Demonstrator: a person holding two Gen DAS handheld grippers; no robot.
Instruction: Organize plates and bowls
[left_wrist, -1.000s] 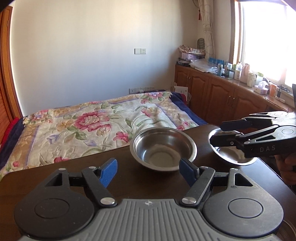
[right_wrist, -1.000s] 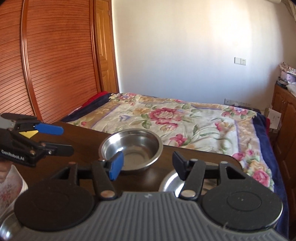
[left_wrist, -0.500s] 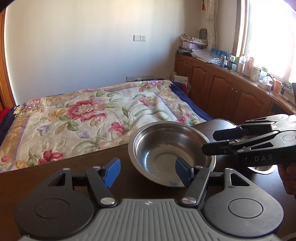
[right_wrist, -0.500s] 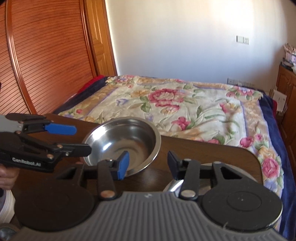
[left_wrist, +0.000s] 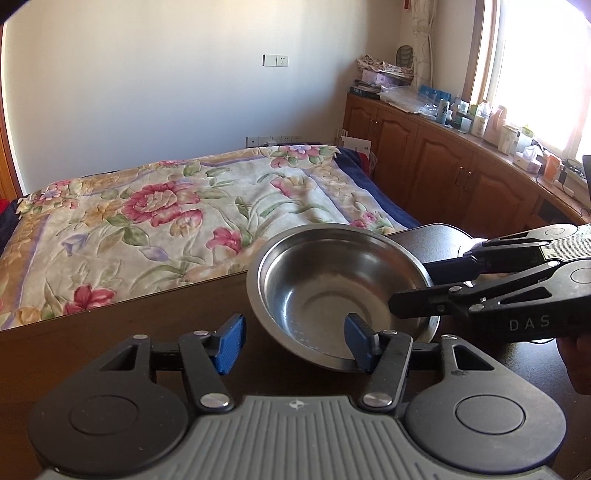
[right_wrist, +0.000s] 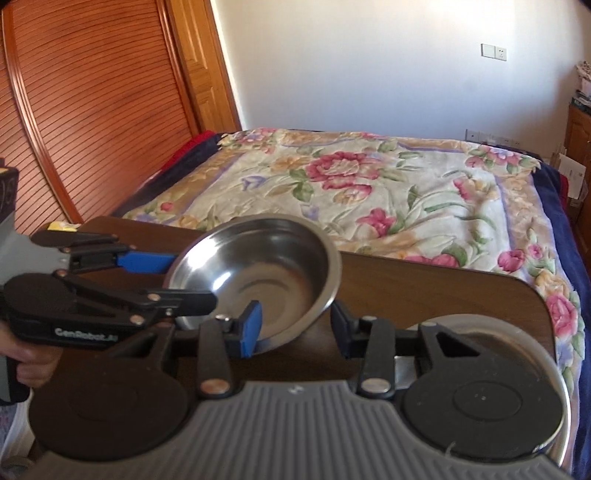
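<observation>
A steel bowl (left_wrist: 332, 280) (right_wrist: 266, 266) sits on the dark wooden table (left_wrist: 110, 325), near its far edge. My left gripper (left_wrist: 293, 343) straddles the bowl's near left rim, with its right finger (left_wrist: 356, 343) inside and its left finger clear of the wall. Its jaws are closing. My right gripper (right_wrist: 295, 330) straddles the bowl's right rim, with its left finger (right_wrist: 251, 328) inside the bowl. Its jaws are also closing, and its pads do not press the wall. Each gripper shows side-on in the other's view: the right gripper (left_wrist: 408, 288) and the left gripper (right_wrist: 192, 282).
A second steel dish (right_wrist: 517, 332) lies on the table under my right gripper's body. Past the table's far edge is a bed with a floral cover (left_wrist: 166, 221). Wooden cabinets (left_wrist: 443, 166) with bottles stand at the right, and a slatted wooden door (right_wrist: 92, 110) at the left.
Both grippers moved forward and down to the bowl, and their jaws narrowed. Each now has one finger inside the bowl, which fills more of both views.
</observation>
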